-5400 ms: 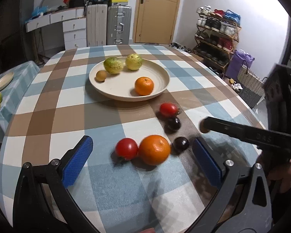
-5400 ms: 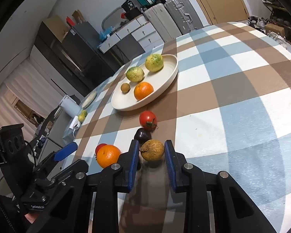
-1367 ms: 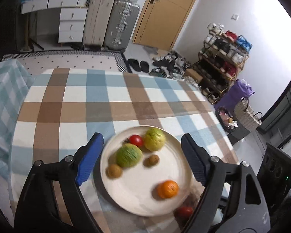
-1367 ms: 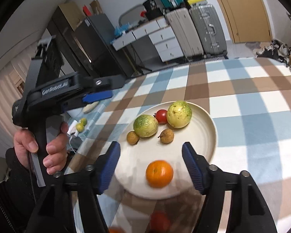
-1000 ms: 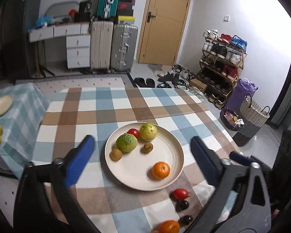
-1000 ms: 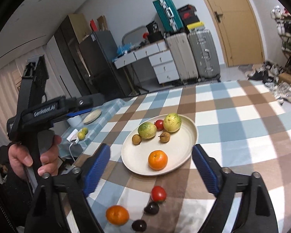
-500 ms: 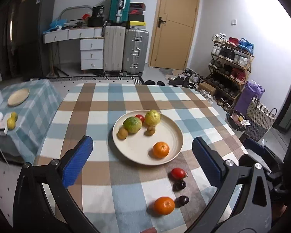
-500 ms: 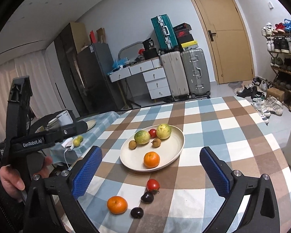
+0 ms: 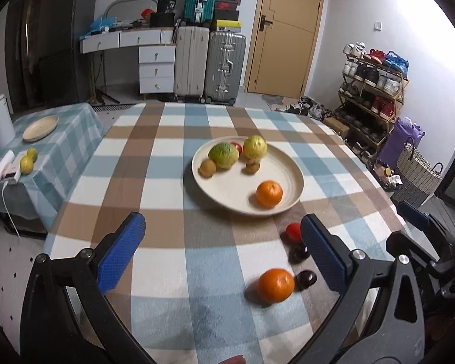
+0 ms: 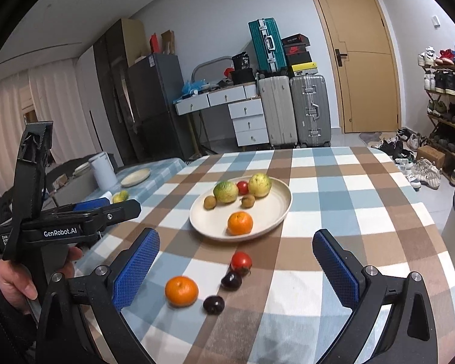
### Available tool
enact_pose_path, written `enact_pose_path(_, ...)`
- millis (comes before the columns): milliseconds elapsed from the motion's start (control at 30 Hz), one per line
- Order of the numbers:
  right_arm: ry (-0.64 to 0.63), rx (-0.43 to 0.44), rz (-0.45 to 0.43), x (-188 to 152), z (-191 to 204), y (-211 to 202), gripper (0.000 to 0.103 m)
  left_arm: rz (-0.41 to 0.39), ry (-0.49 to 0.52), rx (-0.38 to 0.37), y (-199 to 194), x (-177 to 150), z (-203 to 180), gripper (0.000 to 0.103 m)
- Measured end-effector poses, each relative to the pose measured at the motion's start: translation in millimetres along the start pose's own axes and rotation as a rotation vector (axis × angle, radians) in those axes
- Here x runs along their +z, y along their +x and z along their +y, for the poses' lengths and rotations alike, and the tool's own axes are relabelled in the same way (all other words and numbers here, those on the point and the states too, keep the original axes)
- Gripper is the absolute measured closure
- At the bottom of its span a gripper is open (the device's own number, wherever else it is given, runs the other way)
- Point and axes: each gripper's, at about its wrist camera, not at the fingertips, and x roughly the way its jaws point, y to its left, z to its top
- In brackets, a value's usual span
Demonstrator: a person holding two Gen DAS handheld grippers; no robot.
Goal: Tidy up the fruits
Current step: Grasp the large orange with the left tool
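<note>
While six fruits sit on the plate (image 10: 283, 209), four more lie on the checked cloth of the counter (image 10: 342, 188), between the plate and the near edge. On the plate are an orange (image 10: 240, 223) at the front, two big green-yellow fruits (image 10: 226, 191) at the back with a red tomato (image 10: 242, 187) between them, and two small brown fruits (image 10: 210, 202) in front of those. Off the plate, a second tomato (image 10: 241, 261) lies closest to it. Next come a dark plum (image 10: 231, 280), another dark plum (image 10: 214, 304) and a loose orange (image 10: 181, 290), which is nearest the edge.

The right tongs (image 10: 235, 267) are spread as wide as they go and hold nothing. The four loose fruits show between their blue pads (image 10: 136, 268), but the pads touch none of them.

The left tongs (image 9: 223, 253) are wide open too, with nothing in them. A hand (image 10: 21, 276) grips their handle beside the left edge of the counter.
</note>
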Motion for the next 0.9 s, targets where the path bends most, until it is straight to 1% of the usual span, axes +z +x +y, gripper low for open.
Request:
enact_pose_path(167,0.0,-0.014,0.014,-11,0,3,0.0,0.029,-0.007,-0.014,12,-17,1,0.001)
enact_pose_path(467,0.001,-0.058,0.054,-31,-7,9,0.0,0.12,0.038,-0.04,43,-44,-10,0.001)
enact_pose_path(633,0.026,-0.076,0.07,-36,-17,13,0.0,0.174,0.061,-0.079,60,-54,-19,0.001)
enact_pose_path(767,0.049,-0.086,0.078,-42,-24,17,0.0,0.198,0.085,-0.104,69,-58,-27,0.001)
enact_pose_path(900,0.079,-0.079,0.089,-45,-30,20,0.0,0.209,0.085,-0.15,74,-60,-28,0.002)
